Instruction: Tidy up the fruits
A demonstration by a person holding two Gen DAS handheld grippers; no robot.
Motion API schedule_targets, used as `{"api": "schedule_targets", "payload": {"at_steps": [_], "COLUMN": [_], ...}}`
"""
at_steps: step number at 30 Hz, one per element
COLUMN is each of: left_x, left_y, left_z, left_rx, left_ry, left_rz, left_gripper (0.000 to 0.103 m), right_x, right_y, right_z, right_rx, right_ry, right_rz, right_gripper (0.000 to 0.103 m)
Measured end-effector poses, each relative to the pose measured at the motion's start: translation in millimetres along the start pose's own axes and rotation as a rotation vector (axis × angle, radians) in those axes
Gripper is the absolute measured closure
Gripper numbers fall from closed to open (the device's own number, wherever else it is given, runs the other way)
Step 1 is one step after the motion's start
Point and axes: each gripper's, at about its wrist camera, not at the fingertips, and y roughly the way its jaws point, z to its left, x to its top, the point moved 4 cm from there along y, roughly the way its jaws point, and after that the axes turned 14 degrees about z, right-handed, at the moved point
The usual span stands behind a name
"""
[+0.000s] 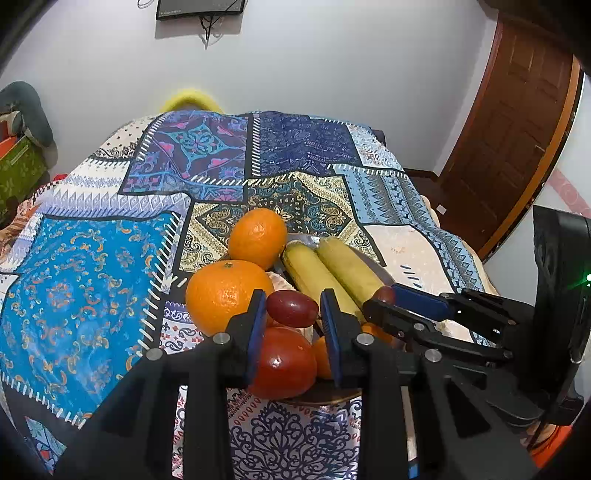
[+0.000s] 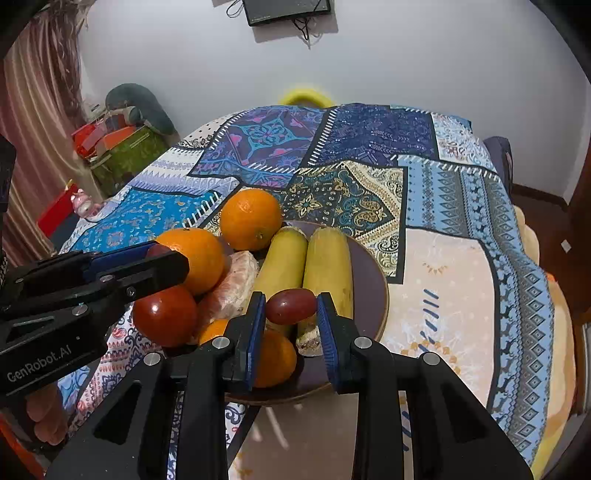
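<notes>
Blue-padded left gripper [image 1: 293, 314] pinches a red grape [image 1: 291, 308] between its fingers, held above the plate [image 1: 380, 275]; right gripper [image 2: 291, 312] likewise clamps a second red grape [image 2: 291, 305] above the same plate. Plate sits on patchwork cloth [image 1: 92, 277], loaded with fruit: two oranges [image 2: 250, 218] at 10–11 o'clock, touching each other; two bananas [image 2: 327, 266] side by side running from centre toward 12 o'clock; red tomato [image 2: 165, 314] at 8 o'clock, below the nearer orange; peeled citrus piece [image 2: 236, 284] between tomato and bananas; small orange [image 2: 275, 360] at 6 o'clock, under the right gripper. In right wrist view the left gripper enters from 9 o'clock over the nearer orange. Wall monitor [image 2: 288, 11] at 12 o'clock, wooden door [image 1: 509, 140] at 2 o'clock in left wrist view
</notes>
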Motion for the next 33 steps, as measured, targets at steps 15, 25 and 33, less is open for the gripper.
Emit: {"api": "schedule_targets", "payload": {"at_steps": [15,25,33], "left_x": [-14,-40,-69], "left_y": [-37,-130,-230], "left_z": [10,-3,-25], "left_rx": [0.011,0.049,0.060], "left_ry": [-0.040,-0.014,0.018], "left_rz": [-0.054,-0.210,-0.392], "left_gripper": [0.063,0.063,0.063], "right_x": [-9,-22,-38], "right_y": [-31,-106,-193], "right_z": [-1,20,59], "right_rx": [-0.017,-0.030,-0.045], "right_ry": [0.015,0.011,-0.024], "right_rz": [-0.050,-0.179,-0.338], "right_gripper": [0.059,0.059,0.059]}}
